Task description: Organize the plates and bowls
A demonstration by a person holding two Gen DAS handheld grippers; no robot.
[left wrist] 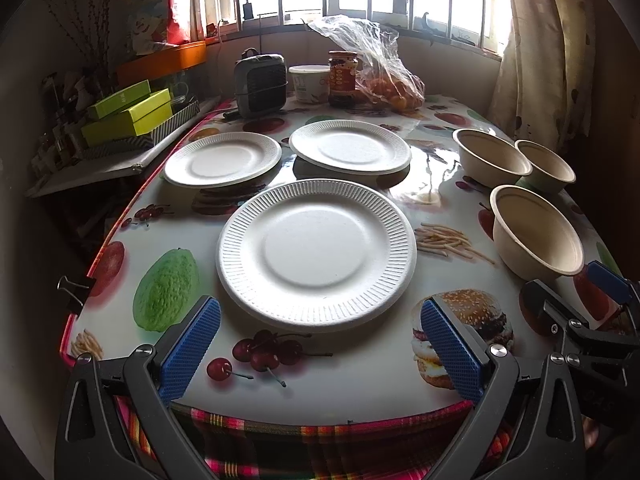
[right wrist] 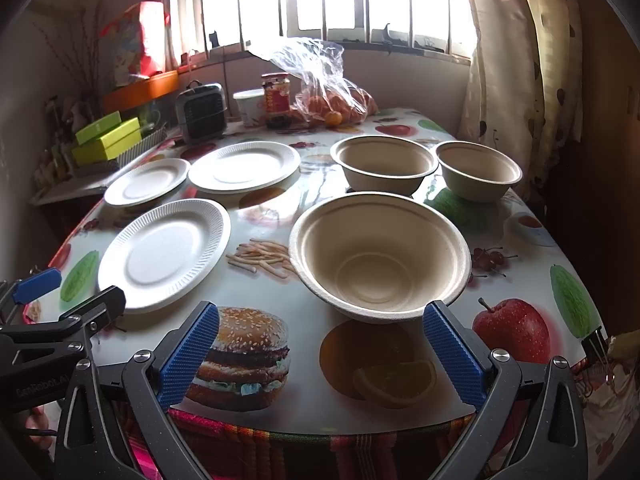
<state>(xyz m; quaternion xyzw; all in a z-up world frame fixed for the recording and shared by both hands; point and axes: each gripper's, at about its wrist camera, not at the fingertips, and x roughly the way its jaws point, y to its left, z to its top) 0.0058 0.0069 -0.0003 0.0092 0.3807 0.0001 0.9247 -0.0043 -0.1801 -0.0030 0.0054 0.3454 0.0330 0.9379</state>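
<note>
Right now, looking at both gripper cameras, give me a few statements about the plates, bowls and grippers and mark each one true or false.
1. Three white plates lie separately on the table, the nearest plate in front of the left gripper. True.
2. The three bowls are nested in one stack. False: the nearest bowl and the two behind stand apart, upright.
3. The right gripper is shut on a bowl. False: its jaws are open and hold nothing.
4. A bag of oranges sits at the far end. True.
</note>
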